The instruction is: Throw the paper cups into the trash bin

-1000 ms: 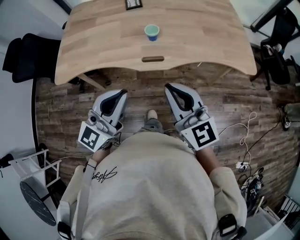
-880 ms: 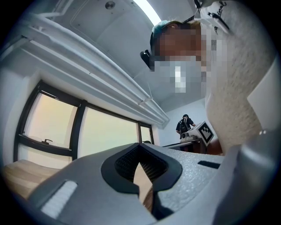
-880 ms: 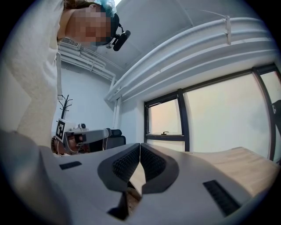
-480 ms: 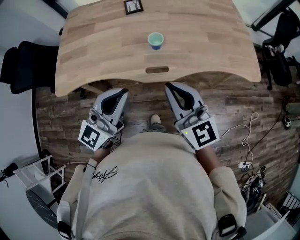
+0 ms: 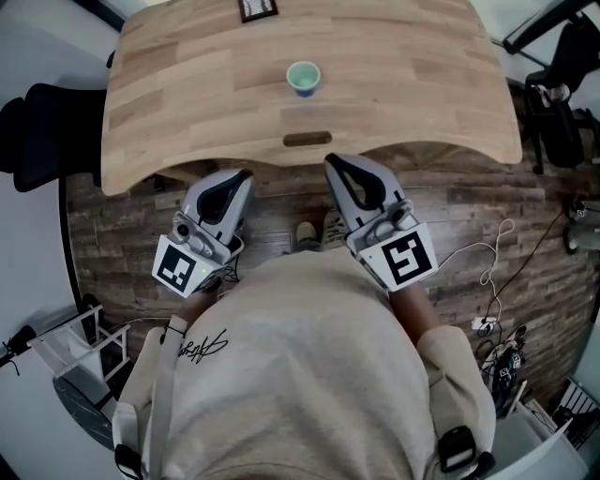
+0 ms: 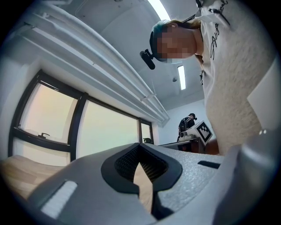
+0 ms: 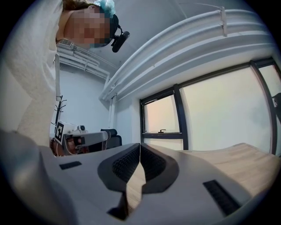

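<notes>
A single teal paper cup (image 5: 303,77) stands upright on the wooden table (image 5: 187,103), near its front middle. No trash bin shows in any view. My left gripper (image 5: 241,175) is held low in front of the person's body, with its tips at the table's front edge; its jaws are shut and empty. My right gripper (image 5: 332,161) sits beside it, also shut with nothing between the jaws. Both gripper views point upward at ceiling and windows: the left gripper (image 6: 139,148) and the right gripper (image 7: 139,146) have their pads closed together.
A slot (image 5: 307,139) is cut into the table near its front edge. A dark framed item (image 5: 255,9) lies at the far edge. Black chairs stand at the left (image 5: 37,122) and right (image 5: 553,112). Cables (image 5: 487,272) trail on the wooden floor, and a white rack (image 5: 84,342) stands at the lower left.
Both grippers have come slightly nearer to the table's front edge as the person steps forward. Their jaws stay shut, and the cup has not moved on the table.
</notes>
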A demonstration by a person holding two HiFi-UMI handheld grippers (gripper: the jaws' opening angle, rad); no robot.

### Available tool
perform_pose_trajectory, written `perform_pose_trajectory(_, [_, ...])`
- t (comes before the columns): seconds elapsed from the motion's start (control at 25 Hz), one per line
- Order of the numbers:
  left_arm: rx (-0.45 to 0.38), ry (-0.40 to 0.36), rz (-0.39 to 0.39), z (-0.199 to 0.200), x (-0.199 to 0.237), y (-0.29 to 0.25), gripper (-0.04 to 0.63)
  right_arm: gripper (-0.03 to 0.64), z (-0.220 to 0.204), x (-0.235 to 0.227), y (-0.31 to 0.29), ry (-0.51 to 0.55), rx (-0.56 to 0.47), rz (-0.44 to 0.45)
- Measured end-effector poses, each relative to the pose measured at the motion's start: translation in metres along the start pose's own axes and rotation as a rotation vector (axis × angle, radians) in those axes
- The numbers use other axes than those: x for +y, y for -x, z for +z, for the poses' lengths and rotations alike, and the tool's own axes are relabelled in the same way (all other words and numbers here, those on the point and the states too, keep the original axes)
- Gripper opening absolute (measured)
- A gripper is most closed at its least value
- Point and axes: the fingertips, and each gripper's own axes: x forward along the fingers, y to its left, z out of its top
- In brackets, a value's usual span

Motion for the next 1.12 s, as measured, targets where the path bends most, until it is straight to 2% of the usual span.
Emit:
perform_pose_trajectory(0.24, [-0.019,-0.009,0.067,0.008,0.010,-0.017,0.003,0.011,0.005,-0.021,-0.011,0.012,-0.017,0.076])
perform_pose_trajectory(0.44, [-0.010,-0.015,0.116,0.004,0.015,-0.026,0.003,0.012,-0.004,-0.035,-0.016,-0.018,0.030,0.120])
perform_pose_trajectory(0.76, [0.032,0.009,0.186,-0.016,0.021,-0.020,0.003,0.012,-0.027,-0.055,-0.037,-0.051,0.049,0.154])
perform_pose_trajectory(0.92, [0.034,0.009,0.211,-0.019,0.024,-0.016,0.003,0.012,-0.035,-0.064,-0.046,-0.037,0.044,0.151])
perform_pose_trajectory(1.12, [0.043,0.018,0.236,-0.025,0.025,-0.012,0.003,0.012,-0.054,-0.076,-0.056,-0.076,0.080,0.146])
